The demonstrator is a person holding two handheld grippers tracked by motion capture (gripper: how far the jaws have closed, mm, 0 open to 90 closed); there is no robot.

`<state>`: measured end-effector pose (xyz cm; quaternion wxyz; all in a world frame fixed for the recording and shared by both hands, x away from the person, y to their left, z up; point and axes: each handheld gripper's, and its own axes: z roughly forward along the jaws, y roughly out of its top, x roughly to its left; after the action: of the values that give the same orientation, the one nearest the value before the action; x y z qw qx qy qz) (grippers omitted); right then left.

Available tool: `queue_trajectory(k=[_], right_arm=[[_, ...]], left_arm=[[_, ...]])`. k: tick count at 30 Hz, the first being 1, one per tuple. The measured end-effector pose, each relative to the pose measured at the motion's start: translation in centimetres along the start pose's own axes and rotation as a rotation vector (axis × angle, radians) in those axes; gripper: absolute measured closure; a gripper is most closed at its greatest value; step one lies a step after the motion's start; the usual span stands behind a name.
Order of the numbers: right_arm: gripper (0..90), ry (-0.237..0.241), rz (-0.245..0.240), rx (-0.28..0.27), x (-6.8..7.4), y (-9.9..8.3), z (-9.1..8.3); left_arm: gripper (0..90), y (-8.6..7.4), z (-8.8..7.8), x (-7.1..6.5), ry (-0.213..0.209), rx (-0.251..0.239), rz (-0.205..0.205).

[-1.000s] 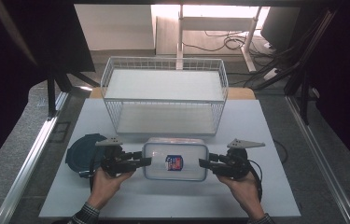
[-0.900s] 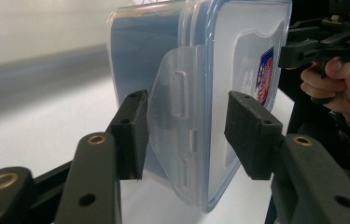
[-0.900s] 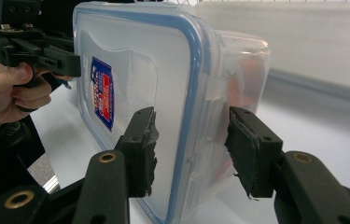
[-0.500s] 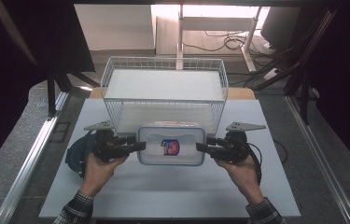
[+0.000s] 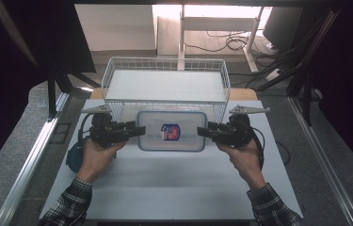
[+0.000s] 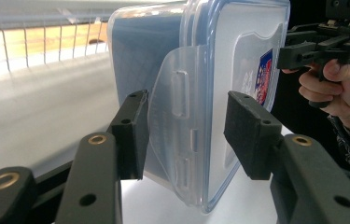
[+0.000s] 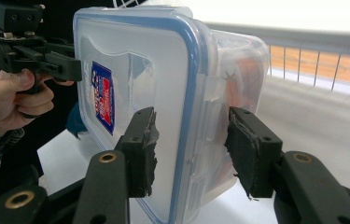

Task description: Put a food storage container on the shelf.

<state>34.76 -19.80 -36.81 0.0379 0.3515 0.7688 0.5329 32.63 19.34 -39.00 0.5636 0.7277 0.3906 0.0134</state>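
A clear plastic container (image 5: pixel 172 131) with a blue-rimmed lid and a red-and-blue label hangs level above the white table (image 5: pixel 164 183), just in front of the wire basket (image 5: pixel 122 107). My left gripper (image 5: pixel 139 130) is shut on its left end and my right gripper (image 5: pixel 202 132) on its right end. In the left gripper view the pads of the left gripper (image 6: pixel 186 135) clamp the container (image 6: pixel 219 56) at its latch flap, one pad on the lid and one on the base. In the right gripper view the right gripper (image 7: pixel 191 149) clamps the container (image 7: pixel 140 60) the same way.
The white wire basket stands at the back of the table with its rim about level with the container. A dark teal object (image 5: pixel 73 157) lies at the table's left edge, under the left hand. Cables trail on the floor behind the basket.
Both hands have lifted the container off the table and carried it away from the person, toward the basket's front wall. The grip on both ends looks the same.
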Motion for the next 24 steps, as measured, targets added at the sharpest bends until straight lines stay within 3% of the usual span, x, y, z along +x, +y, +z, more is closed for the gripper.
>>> queue_trajectory(k=[4,16,24], right_arm=[[52.9,0.001,-0.018,-0.011,-0.1,1.6,0.0],[52.9,-0.005,-0.036,-0.026,-0.5,4.6,0.3],[53.1,-0.003,-0.042,-0.032,-1.0,7.2,0.6]], left_arm=[[50.6,1.6,-0.3,0.1,0.006,-0.016,0.013],[50.3,4.0,-0.5,0.9,0.004,-0.032,0.015],[50.1,7.0,-0.8,1.8,0.008,-0.047,0.012]])
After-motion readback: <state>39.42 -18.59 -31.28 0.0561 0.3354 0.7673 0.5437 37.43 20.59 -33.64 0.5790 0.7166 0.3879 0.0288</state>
